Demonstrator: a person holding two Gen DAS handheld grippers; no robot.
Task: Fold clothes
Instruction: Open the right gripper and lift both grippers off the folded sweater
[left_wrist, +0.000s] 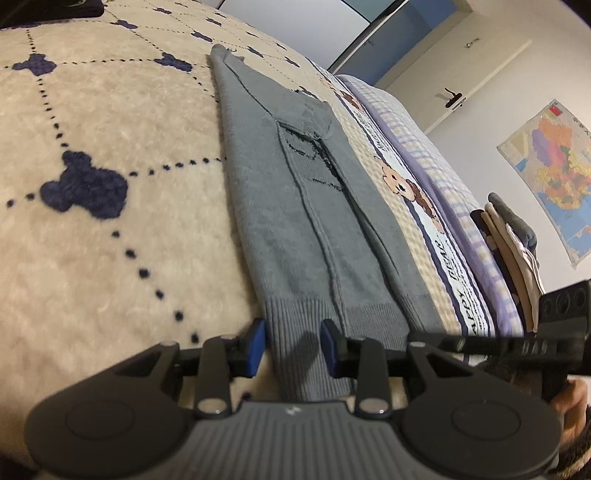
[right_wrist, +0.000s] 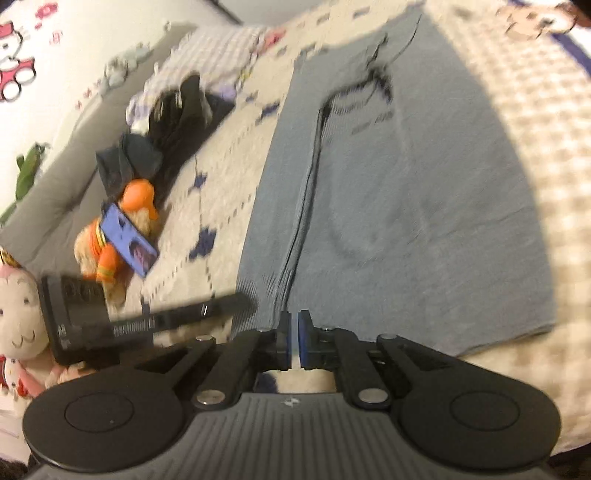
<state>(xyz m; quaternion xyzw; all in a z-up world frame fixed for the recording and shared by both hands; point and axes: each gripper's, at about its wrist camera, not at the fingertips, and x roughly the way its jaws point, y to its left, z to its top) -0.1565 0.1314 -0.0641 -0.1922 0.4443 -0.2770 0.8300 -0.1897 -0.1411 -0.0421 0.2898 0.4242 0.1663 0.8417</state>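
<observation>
The grey knit sweater (left_wrist: 314, 206) is lying lengthwise on the bed blanket (left_wrist: 110, 221), stretching toward 12 o'clock from the spread left gripper (left_wrist: 293, 345) straddling its ribbed hem (the nearer hand), while the right gripper (right_wrist: 294, 338) is pressing nearly together at the hem (right_wrist: 258, 295).

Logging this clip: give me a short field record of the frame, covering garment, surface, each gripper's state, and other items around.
garment: grey sweater, folded into a long strip, ribbed hem nearest the grippers
surface: cream blanket with navy bear motifs
left gripper: open, jaws either side of the ribbed hem
right gripper: jaws nearly together at the hem edge; cloth between them not clear
stack: folded clothes at the bed edge
other: plush toy in orange, dark clothes pile, wall map
</observation>
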